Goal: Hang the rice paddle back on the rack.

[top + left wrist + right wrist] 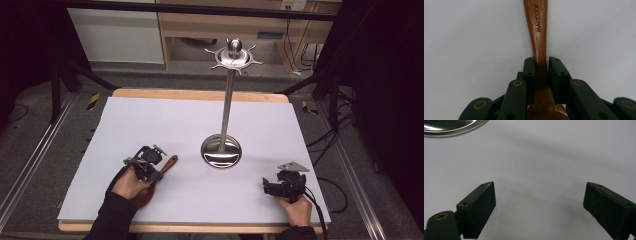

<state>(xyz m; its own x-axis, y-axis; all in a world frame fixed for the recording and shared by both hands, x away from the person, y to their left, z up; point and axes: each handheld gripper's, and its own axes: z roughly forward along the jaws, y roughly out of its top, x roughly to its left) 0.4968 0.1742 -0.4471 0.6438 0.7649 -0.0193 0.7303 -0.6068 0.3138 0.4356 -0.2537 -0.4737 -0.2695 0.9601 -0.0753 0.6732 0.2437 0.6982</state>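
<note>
A wooden spoon [169, 163] lies on the white sheet at the front left, its handle pointing toward the middle of the table. My left gripper [158, 174] is shut on the spoon's handle. In the left gripper view the handle [538, 27], stamped MAXCOOK, runs away from me between the two pads [529, 72], which press on its sides near the bowl. My right gripper [266, 187] rests at the front right, held by a hand. Its jaws [539, 195] stand wide open over bare sheet with nothing between them.
A steel stand with a round mirror base [221, 151], a tall pole and a hooked top [233, 55] rises mid-table. The base's rim [449, 127] shows beyond my right gripper. The white sheet [200, 115] covers a wooden table; black frame bars and cables surround it.
</note>
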